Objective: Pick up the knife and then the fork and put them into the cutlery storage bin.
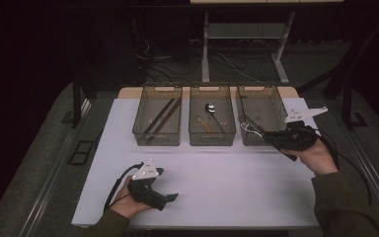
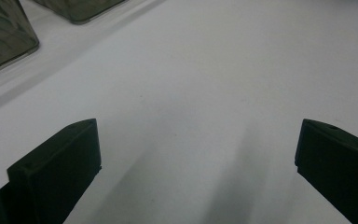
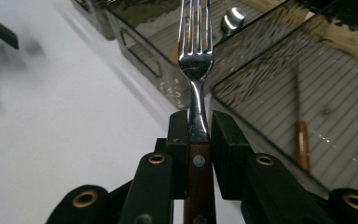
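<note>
Both grippers were matte black, each topped by a pale grey three-cornered plate and trailed by a black cable. The left gripper [image 1: 170, 197] had thick, blocky jaws with flat faces. The right gripper [image 3: 199, 133] showed brass-ringed pivot holes along its black arms. The person's sleeves [image 1: 343, 210] were dark olive green.
</note>
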A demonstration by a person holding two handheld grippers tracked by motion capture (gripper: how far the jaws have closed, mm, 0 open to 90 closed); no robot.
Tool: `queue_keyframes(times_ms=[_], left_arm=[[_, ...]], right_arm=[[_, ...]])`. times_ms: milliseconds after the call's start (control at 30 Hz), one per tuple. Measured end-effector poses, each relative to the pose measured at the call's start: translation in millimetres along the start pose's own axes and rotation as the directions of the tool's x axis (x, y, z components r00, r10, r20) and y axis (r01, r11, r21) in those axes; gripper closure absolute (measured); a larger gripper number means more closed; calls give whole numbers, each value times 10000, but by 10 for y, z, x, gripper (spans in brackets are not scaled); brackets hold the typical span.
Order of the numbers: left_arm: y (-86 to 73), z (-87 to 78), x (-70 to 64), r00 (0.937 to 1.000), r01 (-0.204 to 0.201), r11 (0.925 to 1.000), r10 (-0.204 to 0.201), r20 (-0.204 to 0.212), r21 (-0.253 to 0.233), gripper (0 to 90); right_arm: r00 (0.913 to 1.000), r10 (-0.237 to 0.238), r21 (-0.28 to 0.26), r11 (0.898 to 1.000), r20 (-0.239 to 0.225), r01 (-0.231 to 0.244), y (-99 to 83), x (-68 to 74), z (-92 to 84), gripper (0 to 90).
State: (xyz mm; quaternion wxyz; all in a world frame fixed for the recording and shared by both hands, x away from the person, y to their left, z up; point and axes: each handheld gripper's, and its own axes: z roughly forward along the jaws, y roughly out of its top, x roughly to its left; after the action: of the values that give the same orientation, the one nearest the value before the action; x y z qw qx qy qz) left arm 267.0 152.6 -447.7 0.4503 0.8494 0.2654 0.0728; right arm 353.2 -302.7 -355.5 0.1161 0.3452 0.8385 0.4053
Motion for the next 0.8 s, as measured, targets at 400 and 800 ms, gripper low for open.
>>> queue_keyframes(times_ms=[400, 800], left_arm=[[0, -5, 2, 10000, 4, 10000, -4, 0, -22, 0], [-4, -9, 4, 10000, 87, 9999, -87, 24, -55, 0]], right_arm=[[9978, 409, -28, 9992, 529, -408, 178, -269, -24, 775], [9916, 840, -33, 9965, 983, -841, 312, -540, 51, 775]])
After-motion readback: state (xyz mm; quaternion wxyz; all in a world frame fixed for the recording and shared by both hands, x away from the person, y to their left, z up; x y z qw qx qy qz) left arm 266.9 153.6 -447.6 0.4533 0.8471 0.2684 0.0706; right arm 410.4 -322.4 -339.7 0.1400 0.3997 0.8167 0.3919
